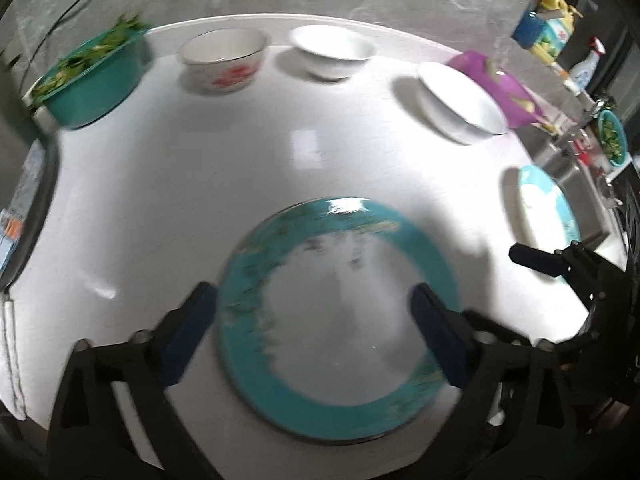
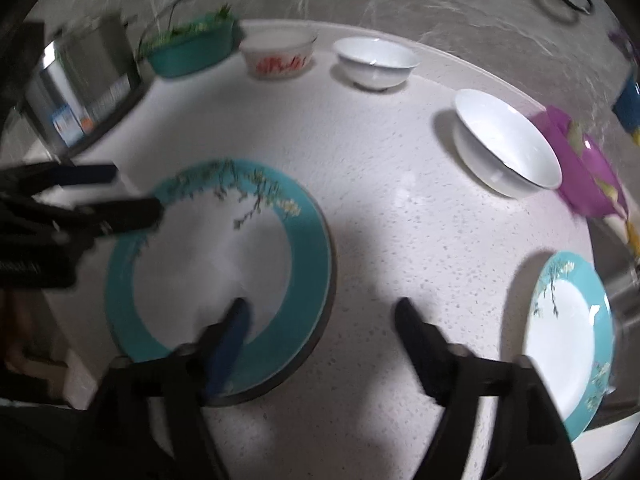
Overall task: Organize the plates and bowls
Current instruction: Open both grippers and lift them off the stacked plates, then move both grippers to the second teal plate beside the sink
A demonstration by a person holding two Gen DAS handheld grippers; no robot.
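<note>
Left wrist view: left gripper (image 1: 314, 312) spread wide above big teal-rimmed plate (image 1: 336, 256), nothing pinched; plate lying flat on white counter (image 1: 200, 184), near front edge, blurred. Fingertips (image 1: 200, 300) over plate's left & right rim, contact not clear. Right gripper's tip (image 1: 536, 260) poking in at right, over edge of smaller teal-rimmed plate (image 1: 548, 208), also flat on counter. Along far side, L to R: teal bowl w/ greens (image 1: 92, 80), white bowl w/ red flowers (image 1: 224, 60), small white bowl (image 1: 332, 56), larger white bowl (image 1: 460, 100); purple bowl (image 1: 500, 88) just behind the last.

Right wrist view: right gripper (image 2: 322, 312) spread, empty; left finger (image 2: 236, 328) over big plate's near-right rim, right finger over bare counter. Left gripper (image 2: 132, 192) in from left, over plate's far-left rim. Smaller plate at right, well apart from big one. Same bowl row at back; metal appliance (image 2: 80, 92) at far left.
</note>
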